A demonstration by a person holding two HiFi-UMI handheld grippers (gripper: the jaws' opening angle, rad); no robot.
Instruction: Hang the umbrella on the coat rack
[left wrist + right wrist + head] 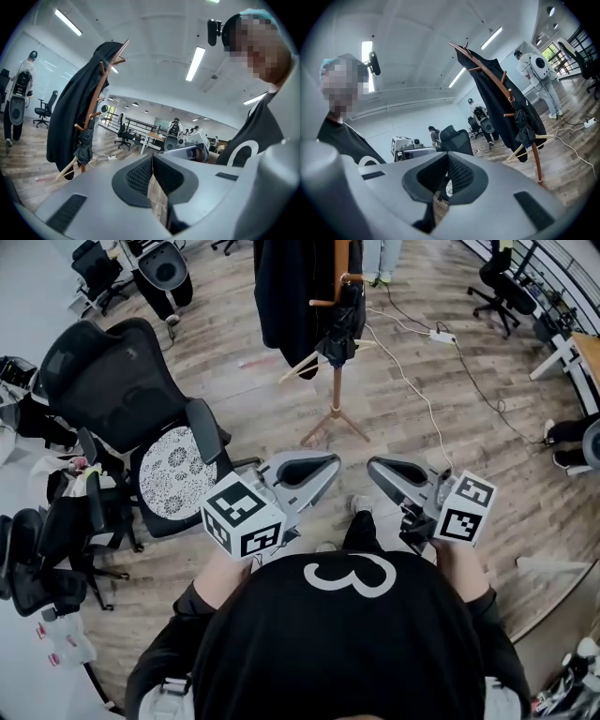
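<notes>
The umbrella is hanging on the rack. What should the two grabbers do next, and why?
Probably just lower both and rest. The umbrella hangs from a peg on the coat rack, and the left gripper and right gripper are both shut, empty, and well back from it.

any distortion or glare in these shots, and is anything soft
Head view: even light, rack sharp, floor boards bend slightly towards the edges. Left gripper view: heavy fisheye, dark corners, ceiling light blown white. Right gripper view: same fisheye and dark corners, and the rack bows in a curve.
</notes>
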